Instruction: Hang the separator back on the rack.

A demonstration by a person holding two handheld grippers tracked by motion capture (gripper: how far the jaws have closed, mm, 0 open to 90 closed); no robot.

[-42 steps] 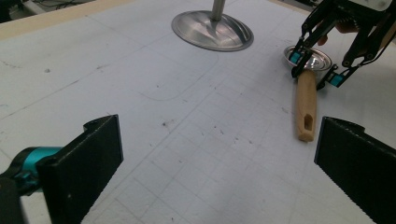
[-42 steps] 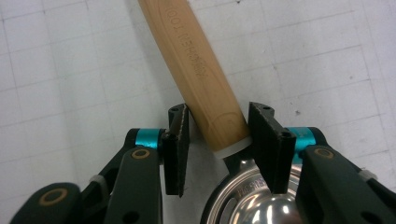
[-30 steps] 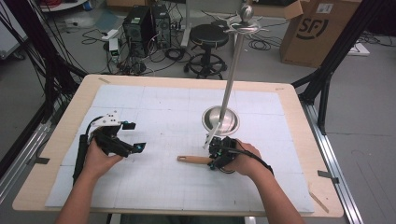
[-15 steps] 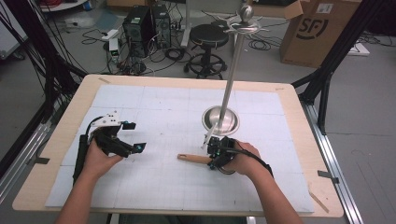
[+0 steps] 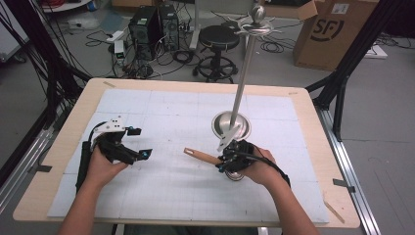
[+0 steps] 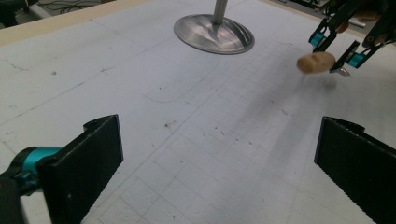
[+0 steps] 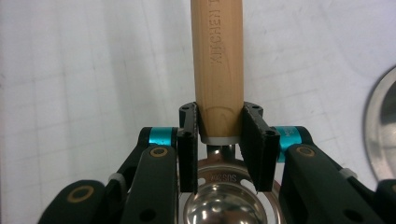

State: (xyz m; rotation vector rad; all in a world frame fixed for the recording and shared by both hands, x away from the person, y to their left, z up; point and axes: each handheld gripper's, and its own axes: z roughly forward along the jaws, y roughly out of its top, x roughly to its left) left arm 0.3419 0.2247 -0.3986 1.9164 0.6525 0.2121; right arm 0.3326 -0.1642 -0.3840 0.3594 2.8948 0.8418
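Right claw (image 7: 219, 140) clamped on wooden-handled steel ladle (image 7: 217, 60) at handle's bowl end, near balance point; ladle just above white worktop (image 5: 161, 196), beside steel rack base (image 5: 231, 123). Left claw (image 6: 219, 154) wide open, empty, parked clear.

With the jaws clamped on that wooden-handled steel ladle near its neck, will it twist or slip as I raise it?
Probably stiff: the wooden-handled steel ladle looks rigid, with no flex likely. The right gripper is shut on the round, smooth handle just above the shiny bowl, so it might rotate between the pads. With the long handle sticking out, it may tilt.
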